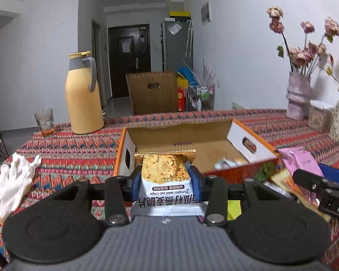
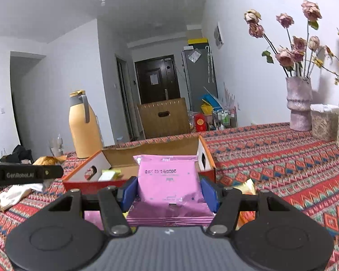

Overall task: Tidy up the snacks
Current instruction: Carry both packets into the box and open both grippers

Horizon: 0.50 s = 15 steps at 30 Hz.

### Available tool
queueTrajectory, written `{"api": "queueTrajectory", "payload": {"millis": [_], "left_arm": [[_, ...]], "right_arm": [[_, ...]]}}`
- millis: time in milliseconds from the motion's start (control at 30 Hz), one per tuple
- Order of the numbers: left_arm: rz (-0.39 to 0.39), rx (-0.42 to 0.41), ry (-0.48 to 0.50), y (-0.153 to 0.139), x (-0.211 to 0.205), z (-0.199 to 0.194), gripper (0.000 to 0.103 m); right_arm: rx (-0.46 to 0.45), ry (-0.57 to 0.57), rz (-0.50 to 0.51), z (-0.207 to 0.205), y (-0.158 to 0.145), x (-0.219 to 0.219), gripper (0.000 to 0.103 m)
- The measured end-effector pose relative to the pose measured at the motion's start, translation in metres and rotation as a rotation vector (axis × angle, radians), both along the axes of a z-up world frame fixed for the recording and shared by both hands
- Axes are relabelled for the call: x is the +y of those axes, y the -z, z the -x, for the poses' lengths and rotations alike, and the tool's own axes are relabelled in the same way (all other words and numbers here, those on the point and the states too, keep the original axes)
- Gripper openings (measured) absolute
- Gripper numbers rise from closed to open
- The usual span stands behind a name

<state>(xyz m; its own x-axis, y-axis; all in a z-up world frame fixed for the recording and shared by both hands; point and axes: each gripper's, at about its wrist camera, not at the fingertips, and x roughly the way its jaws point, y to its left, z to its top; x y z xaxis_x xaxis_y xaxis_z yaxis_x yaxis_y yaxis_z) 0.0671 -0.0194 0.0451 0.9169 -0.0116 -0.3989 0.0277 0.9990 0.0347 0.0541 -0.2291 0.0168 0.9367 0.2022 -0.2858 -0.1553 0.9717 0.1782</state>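
left gripper (image 1: 166,180) clamps oat crisps packet (image 1: 166,180); right gripper (image 2: 169,192) clamps pink packet (image 2: 169,180); lower each fully inside orange box (image 1: 241,169) before releasing.

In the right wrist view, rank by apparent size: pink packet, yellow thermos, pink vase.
1. pink packet, though it is nearest the camera, which inflates it.
2. yellow thermos.
3. pink vase, close to the thermos, so that order is unsure.

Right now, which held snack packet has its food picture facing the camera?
The white oat-crisp packet in the left gripper: crisps are pictured on it. The pink packet in the right gripper shows only a printed date.
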Motion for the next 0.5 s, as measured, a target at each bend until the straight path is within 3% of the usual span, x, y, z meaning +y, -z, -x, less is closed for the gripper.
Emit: {"api": "queueTrajectory", "payload": {"millis": [500], "left_arm": [[0.043,-0.036,-0.063,-0.025,0.012,-0.083,0.043]], "right_arm": [[-0.039,-0.025,0.037,-0.087,-0.022,0.026,0.060]]}}
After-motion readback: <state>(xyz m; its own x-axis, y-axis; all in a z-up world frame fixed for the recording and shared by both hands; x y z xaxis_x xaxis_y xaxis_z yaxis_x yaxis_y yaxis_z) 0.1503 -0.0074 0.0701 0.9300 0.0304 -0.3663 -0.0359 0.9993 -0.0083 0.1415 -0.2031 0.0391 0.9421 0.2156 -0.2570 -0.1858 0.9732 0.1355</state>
